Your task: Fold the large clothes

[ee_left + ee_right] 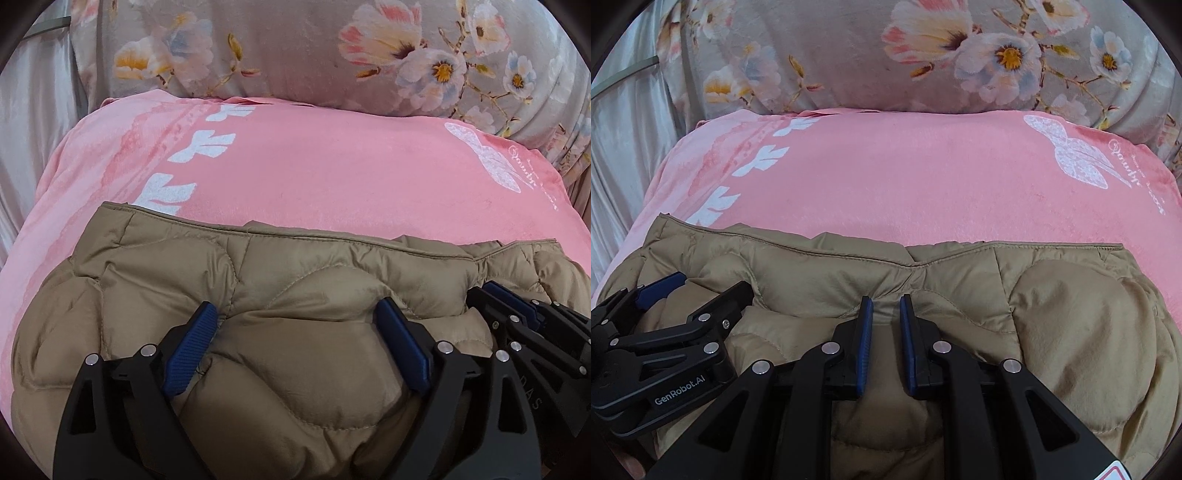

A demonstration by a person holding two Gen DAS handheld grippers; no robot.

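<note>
While my left gripper sits low over the jacket, its blue pads are spread wide with a puffed quilted panel bulging between them, touching both; the jacket lies bunched on the pink blanket, its seamed edge running across the view; my right gripper shows at the right edge, resting on the same cloth; a floral pillow lies beyond the blanket.

From my right wrist, the right gripper has its pads close together but with a narrow gap, tan fabric showing in it; whether they pinch the jacket I cannot tell; my left gripper lies at the left, spread, on the jacket; the blanket and pillow lie beyond.
</note>
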